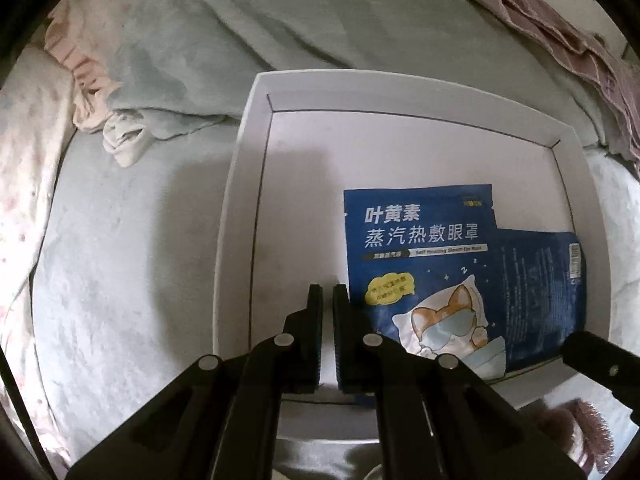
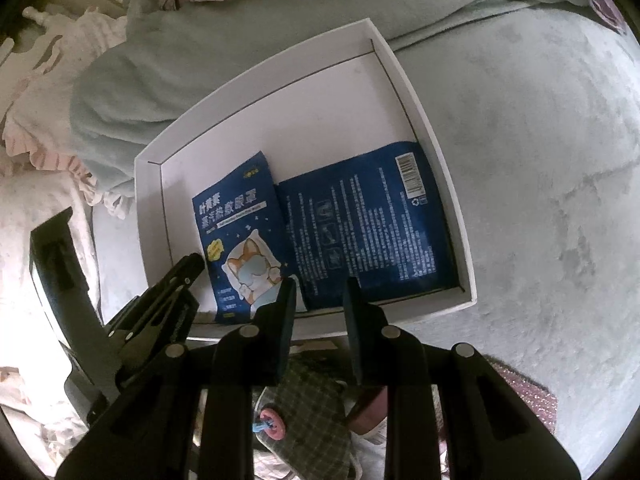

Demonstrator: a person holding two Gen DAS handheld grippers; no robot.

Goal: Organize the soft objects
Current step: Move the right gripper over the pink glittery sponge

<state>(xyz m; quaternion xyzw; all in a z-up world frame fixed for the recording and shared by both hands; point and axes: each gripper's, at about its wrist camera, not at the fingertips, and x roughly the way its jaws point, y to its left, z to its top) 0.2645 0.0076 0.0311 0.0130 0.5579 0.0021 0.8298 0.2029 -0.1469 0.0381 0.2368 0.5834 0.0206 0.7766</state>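
Note:
A shallow white box (image 1: 240, 184) (image 2: 424, 92) lies on the bed. Two blue eye-mask packets lie flat inside it: one face up with a corgi picture (image 1: 420, 256) (image 2: 240, 232), one back side up with a barcode (image 1: 540, 292) (image 2: 372, 224), partly under the first. My left gripper (image 1: 327, 292) is shut and empty, just above the box's near end, left of the corgi packet. My right gripper (image 2: 318, 284) is open and empty over the box's near rim. The left gripper also shows in the right wrist view (image 2: 192, 264).
A pale green blanket (image 1: 240, 32) (image 2: 200, 60) lies bunched behind the box. A mauve checked cloth (image 1: 580, 40) is at the back right. Pink frilled bedding (image 1: 72, 64) lies left. A green checked fabric item with a pink button (image 2: 304, 412) sits below my right gripper.

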